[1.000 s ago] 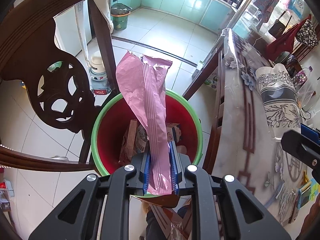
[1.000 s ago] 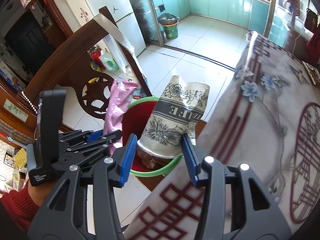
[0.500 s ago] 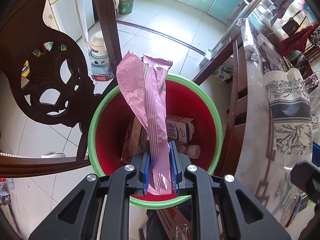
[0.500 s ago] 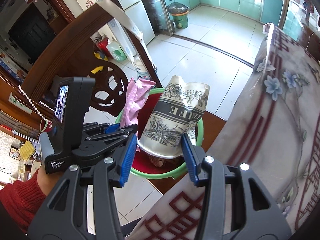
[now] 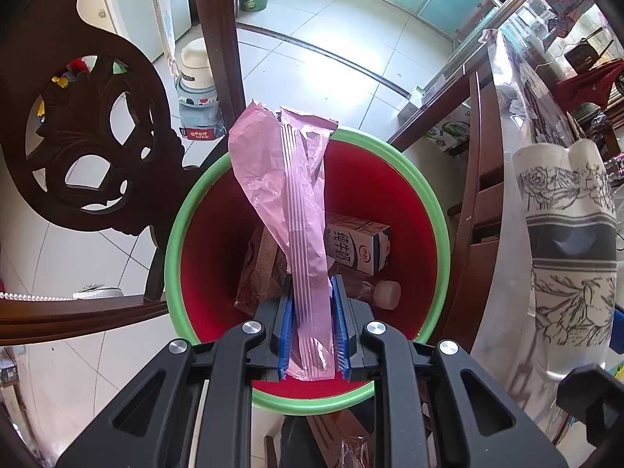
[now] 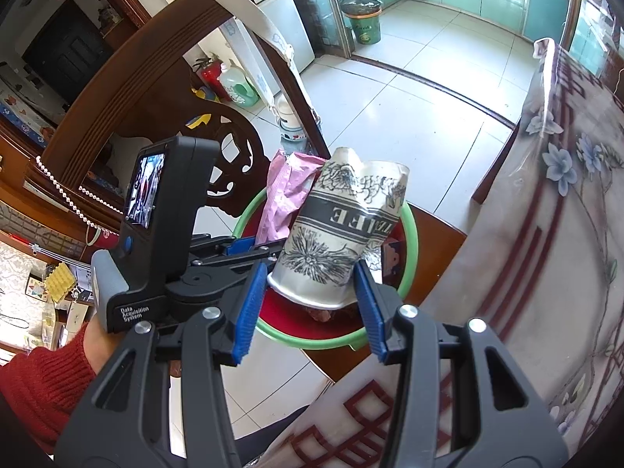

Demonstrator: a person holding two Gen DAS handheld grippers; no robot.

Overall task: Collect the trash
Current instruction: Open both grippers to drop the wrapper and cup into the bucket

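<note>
My left gripper (image 5: 312,312) is shut on a long pink plastic wrapper (image 5: 288,195) and holds it over a red bin with a green rim (image 5: 433,210). The bin holds a milk carton (image 5: 358,249), a brown packet (image 5: 257,269) and a small bottle (image 5: 374,292). My right gripper (image 6: 308,296) is shut on a crushed white paper cup with black flower print (image 6: 343,230), held above the same bin (image 6: 409,257). The cup also shows at the right of the left wrist view (image 5: 569,241). The left gripper (image 6: 249,249) and wrapper (image 6: 284,195) show left of the cup.
A carved dark wooden chair (image 5: 97,148) stands left of the bin. The table with a floral cover (image 6: 546,234) is to the right, its wooden edge (image 5: 475,202) beside the bin. A green kitchen bin (image 6: 362,19) stands far back on the tiled floor.
Both grippers have moved over the red bin: the bin now sits centred under the pink wrapper, and the paper cup has come above its rim. Both grips are unchanged.
</note>
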